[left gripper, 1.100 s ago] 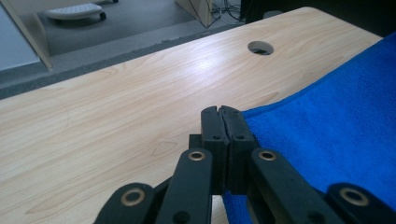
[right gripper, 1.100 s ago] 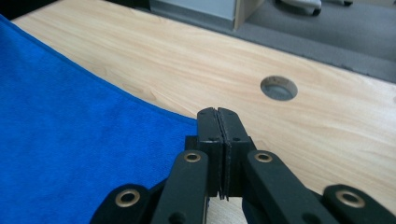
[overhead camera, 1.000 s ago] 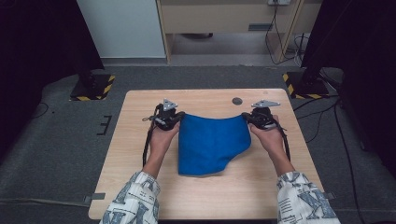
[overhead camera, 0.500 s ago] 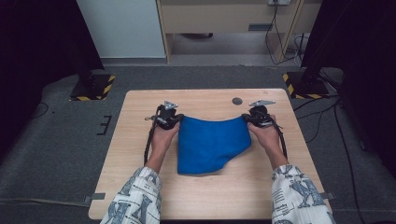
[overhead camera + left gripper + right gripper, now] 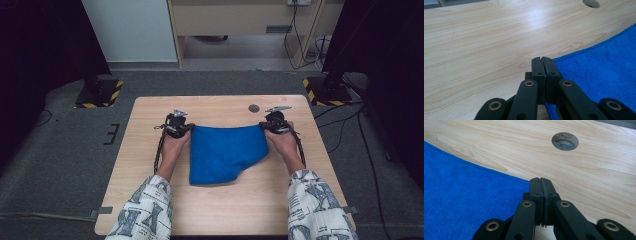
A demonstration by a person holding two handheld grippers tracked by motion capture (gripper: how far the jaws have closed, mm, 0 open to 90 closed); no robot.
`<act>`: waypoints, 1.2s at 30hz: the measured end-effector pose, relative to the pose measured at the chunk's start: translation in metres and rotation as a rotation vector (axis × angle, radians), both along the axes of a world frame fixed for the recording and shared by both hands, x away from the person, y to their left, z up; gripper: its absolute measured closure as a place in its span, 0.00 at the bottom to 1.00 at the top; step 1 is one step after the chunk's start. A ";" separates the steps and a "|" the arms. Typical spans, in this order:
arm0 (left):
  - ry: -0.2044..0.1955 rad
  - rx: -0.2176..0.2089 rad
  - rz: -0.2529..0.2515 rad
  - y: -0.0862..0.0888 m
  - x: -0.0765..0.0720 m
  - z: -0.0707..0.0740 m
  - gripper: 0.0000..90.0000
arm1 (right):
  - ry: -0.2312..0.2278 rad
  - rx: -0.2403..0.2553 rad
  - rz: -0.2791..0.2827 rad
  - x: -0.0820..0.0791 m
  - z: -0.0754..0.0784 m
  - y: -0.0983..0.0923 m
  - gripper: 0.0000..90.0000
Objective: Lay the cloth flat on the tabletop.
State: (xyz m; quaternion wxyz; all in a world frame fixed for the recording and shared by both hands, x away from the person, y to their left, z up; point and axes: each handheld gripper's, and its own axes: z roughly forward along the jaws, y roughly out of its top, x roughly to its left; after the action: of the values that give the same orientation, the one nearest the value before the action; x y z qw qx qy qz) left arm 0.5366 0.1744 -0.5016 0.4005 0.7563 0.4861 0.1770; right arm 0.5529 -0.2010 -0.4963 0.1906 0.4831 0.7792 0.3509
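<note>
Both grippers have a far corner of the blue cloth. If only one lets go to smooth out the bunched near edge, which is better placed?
Right, probably. The blue cloth narrows toward its near right side, where the lower edge curves in below the right gripper. Under the left gripper, shut on its corner, the side edge already runs straight.
</note>
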 end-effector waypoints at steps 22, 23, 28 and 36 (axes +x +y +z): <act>-0.049 -0.052 0.050 0.019 0.000 0.008 0.66 | 0.030 -0.006 -0.009 0.008 -0.011 0.000 0.96; -0.048 -0.043 0.049 0.019 -0.001 0.010 0.63 | 0.029 -0.008 -0.016 0.008 -0.012 0.000 0.91; -0.048 -0.033 0.050 0.023 -0.005 0.016 0.51 | 0.011 0.009 -0.070 0.009 -0.008 -0.004 0.55; -0.054 -0.045 0.022 0.025 -0.016 0.027 0.36 | -0.030 0.031 -0.077 0.001 0.010 -0.010 0.31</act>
State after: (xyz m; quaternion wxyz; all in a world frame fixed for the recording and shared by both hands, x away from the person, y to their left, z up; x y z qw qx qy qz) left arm 0.5203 0.1994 -0.4743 0.4284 0.7366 0.4873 0.1907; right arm 0.5538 -0.2113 -0.4865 0.2080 0.5104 0.7516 0.3624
